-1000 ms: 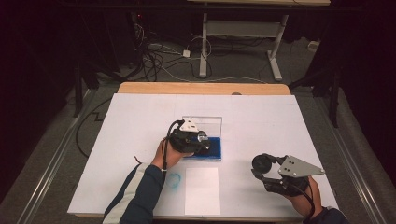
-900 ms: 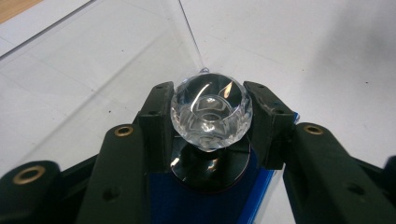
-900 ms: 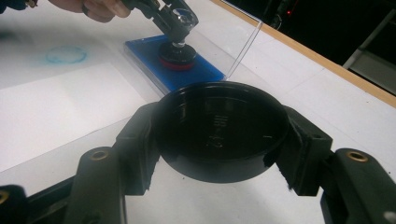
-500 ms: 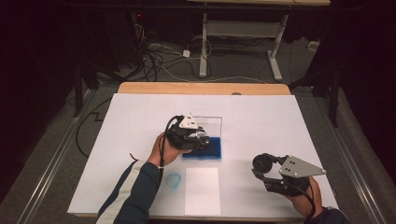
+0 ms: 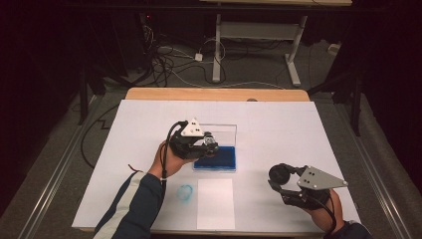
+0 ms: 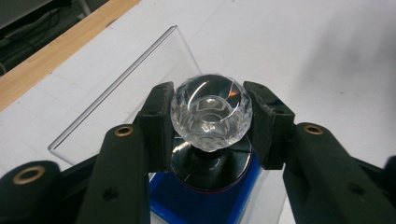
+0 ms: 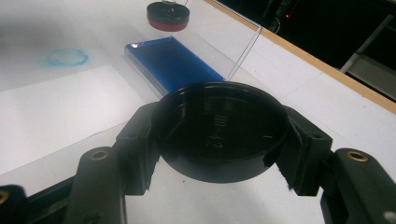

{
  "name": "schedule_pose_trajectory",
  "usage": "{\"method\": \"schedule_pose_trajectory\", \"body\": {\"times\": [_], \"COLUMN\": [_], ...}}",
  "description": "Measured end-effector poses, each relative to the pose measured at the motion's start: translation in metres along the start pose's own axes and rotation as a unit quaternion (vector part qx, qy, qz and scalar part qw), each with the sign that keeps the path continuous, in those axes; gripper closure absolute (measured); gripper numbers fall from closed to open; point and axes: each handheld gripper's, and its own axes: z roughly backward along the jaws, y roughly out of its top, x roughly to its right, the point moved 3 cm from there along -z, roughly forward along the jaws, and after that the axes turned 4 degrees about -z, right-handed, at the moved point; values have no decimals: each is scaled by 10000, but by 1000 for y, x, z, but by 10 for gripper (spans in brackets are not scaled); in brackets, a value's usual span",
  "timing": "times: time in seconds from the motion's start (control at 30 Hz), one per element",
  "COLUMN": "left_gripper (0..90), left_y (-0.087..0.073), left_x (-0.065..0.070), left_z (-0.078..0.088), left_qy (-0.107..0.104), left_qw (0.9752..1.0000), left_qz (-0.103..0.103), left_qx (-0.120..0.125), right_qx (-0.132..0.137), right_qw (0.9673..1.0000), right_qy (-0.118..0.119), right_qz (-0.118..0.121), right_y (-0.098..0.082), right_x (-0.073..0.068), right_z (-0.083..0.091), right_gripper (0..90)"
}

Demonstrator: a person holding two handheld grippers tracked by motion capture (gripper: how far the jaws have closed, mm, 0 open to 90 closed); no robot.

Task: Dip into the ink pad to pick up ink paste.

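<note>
My left gripper (image 6: 211, 128) is shut on the clear faceted knob of a round stamp (image 6: 211, 112), whose black base hangs a little above the blue ink pad (image 6: 196, 203). In the high view the left gripper (image 5: 211, 145) hovers over the ink pad (image 5: 217, 158), which lies in a clear case with its lid (image 5: 222, 131) standing up. My right gripper (image 7: 219, 140) is shut on a round black cap (image 7: 219, 128). In the high view it (image 5: 281, 177) holds the cap (image 5: 279, 174) low at the front right. The stamp's black and red base (image 7: 169, 15) shows far off in the right gripper view.
A blue ring-shaped stamp mark (image 5: 185, 192) sits on the white table cover (image 5: 308, 134), left of a white paper sheet (image 5: 215, 203) near the front edge. The wooden table edge (image 5: 214, 94) runs along the back. Cables and desk legs lie on the floor beyond.
The left hand has lifted the stamp up off the ink pad and slightly toward the far side. The right hand with the cap has stayed in place.
</note>
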Motion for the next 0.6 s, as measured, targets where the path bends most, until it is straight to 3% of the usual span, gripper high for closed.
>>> {"method": "schedule_pose_trajectory", "body": {"times": [0.6], "left_gripper": [541], "left_y": [-3], "left_x": [11], "left_z": [25], "left_qy": [2], "left_qw": [9993], "left_qz": [-74], "left_qx": [359], "right_qx": [-14], "right_qw": [10000], "right_qy": [22], "right_qz": [-14], "right_y": [0], "right_x": [0], "right_z": [-2], "right_gripper": [381]}}
